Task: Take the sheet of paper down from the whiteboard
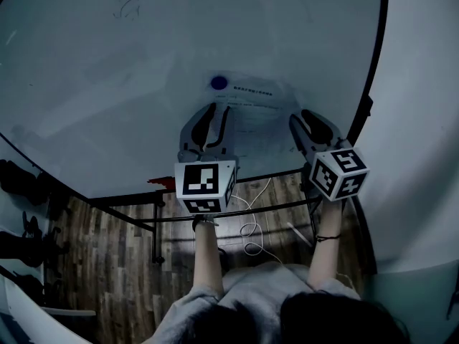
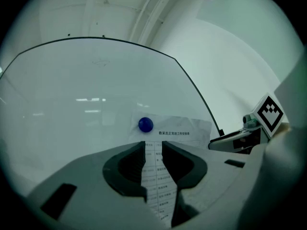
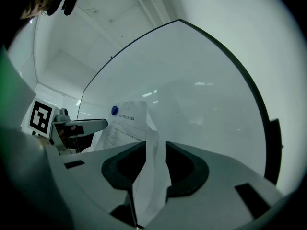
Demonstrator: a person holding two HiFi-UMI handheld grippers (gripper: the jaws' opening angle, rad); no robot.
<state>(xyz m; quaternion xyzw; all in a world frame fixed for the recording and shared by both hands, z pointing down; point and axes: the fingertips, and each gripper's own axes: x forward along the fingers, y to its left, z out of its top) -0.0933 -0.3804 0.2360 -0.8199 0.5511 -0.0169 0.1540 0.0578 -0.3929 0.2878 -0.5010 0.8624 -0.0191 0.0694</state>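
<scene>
A printed sheet of paper (image 1: 252,115) hangs on the whiteboard (image 1: 107,77), pinned at its top left corner by a blue round magnet (image 1: 219,83). My left gripper (image 1: 214,110) is open in front of the sheet's left part, and the print shows through the gap between its jaws. In the left gripper view the magnet (image 2: 145,124) sits just above the left gripper (image 2: 153,145). My right gripper (image 1: 308,118) is open at the sheet's right edge. In the right gripper view that curled edge of the paper (image 3: 152,166) lies in the gap of the right gripper (image 3: 156,147), with no pad pressing on it.
The whiteboard stands on a black frame (image 1: 215,210) over a wooden floor (image 1: 100,264). A white cable (image 1: 251,231) lies on the floor under the board. A white wall (image 1: 423,120) runs along the board's right edge.
</scene>
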